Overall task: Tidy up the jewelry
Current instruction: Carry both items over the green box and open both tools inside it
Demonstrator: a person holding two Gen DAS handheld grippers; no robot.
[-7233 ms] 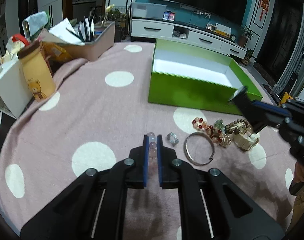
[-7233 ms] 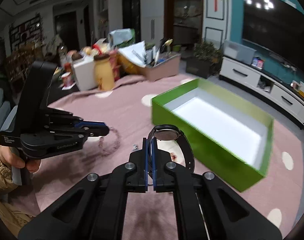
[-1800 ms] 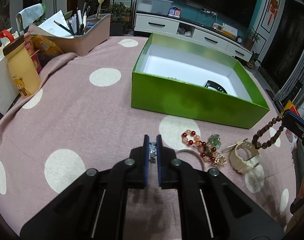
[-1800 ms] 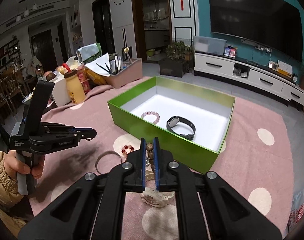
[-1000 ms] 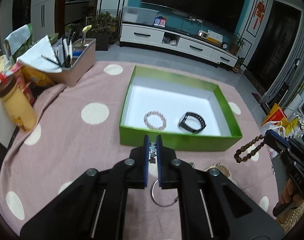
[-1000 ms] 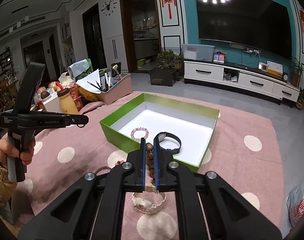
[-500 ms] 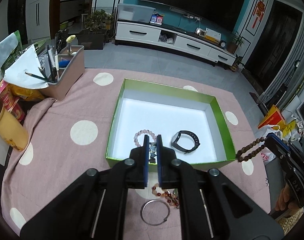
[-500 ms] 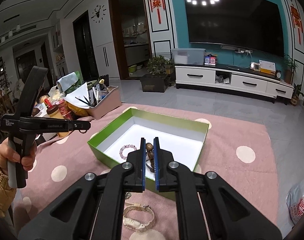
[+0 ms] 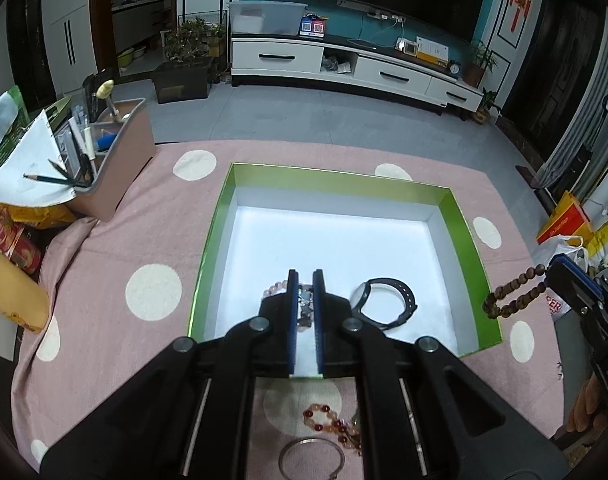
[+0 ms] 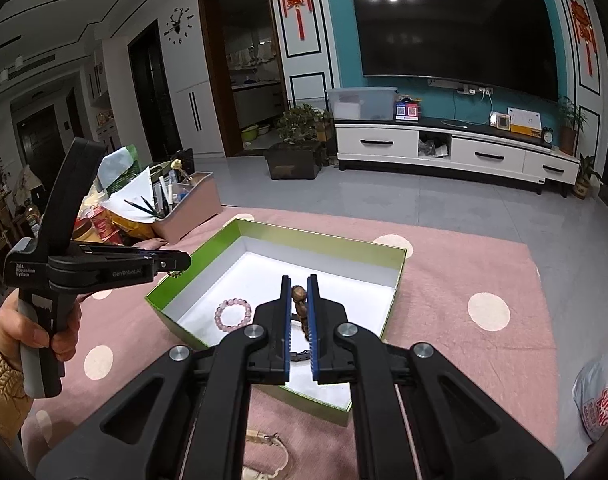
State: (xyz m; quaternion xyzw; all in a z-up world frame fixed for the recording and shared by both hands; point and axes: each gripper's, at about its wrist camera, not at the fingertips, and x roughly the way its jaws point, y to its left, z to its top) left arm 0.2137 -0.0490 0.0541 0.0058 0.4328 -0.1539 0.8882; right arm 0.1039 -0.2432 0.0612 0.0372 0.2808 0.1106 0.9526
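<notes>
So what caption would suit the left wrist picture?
Left tool carries a small trinket over the green box, where a watch lies.

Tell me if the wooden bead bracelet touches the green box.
Apart. The left wrist view shows the wooden bead bracelet dangling from the right gripper, beside the green box wall.

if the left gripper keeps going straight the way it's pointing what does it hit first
Probably the pink bead bracelet on the white floor of the green box. The left gripper, shut on a small silver trinket, points down into the box just over it; depth is hard to judge.
</notes>
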